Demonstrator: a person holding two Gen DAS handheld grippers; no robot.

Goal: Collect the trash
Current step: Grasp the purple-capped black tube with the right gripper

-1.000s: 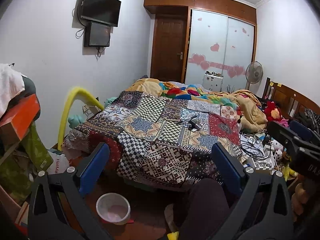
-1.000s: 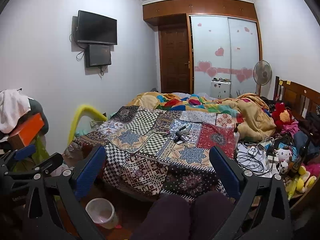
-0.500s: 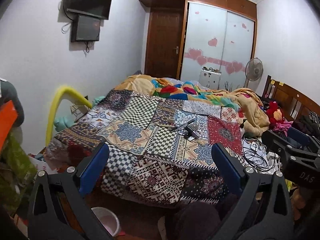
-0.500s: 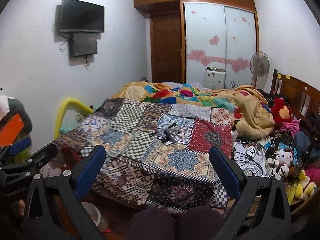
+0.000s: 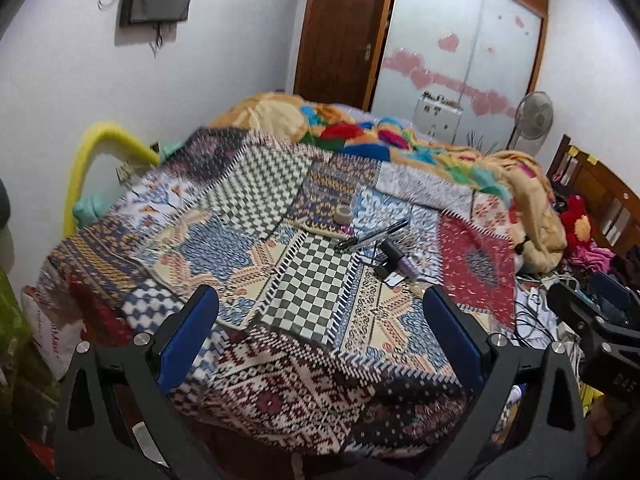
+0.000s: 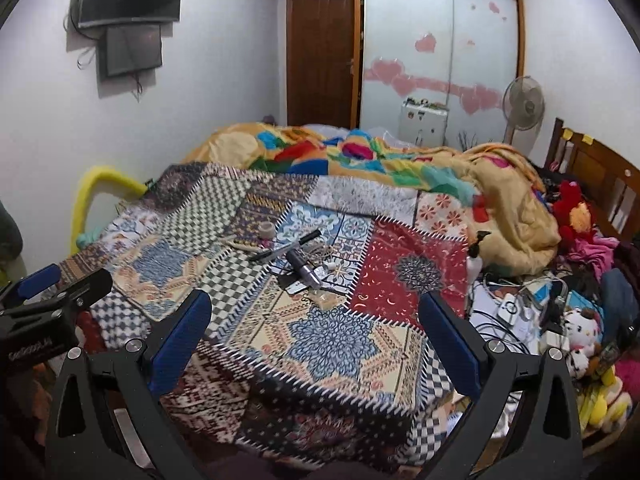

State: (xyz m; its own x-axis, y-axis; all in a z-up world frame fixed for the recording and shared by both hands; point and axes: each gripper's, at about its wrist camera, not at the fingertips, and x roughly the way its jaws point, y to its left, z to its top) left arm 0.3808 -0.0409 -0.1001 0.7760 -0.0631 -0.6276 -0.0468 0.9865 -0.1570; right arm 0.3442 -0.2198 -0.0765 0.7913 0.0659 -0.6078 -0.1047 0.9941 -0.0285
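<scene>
Both grippers hang over the near edge of the bed, above the patchwork quilt [image 5: 256, 264]. The left gripper [image 5: 320, 344] has its blue fingers [image 5: 188, 336] spread wide with nothing between them, and the right gripper [image 6: 316, 340] is spread just as wide and equally empty. The likely trash lies in a small cluster near the middle of the quilt, well ahead of both grippers: a tape roll [image 5: 343, 213] standing at the far side, a pale stick [image 5: 320, 232] just in front of it, a black pen [image 5: 372, 234] lying slantwise to its right, and a dark cylindrical item [image 5: 394, 257] beside the pen with small cards or papers touching it. In the right wrist view a crumpled yellowish scrap [image 6: 325, 299] sits at the near edge of that cluster. A heaped duvet [image 6: 360, 160] covers the far half of the bed, and cables [image 6: 508, 312] and soft toys [image 6: 576, 208] crowd the right side
</scene>
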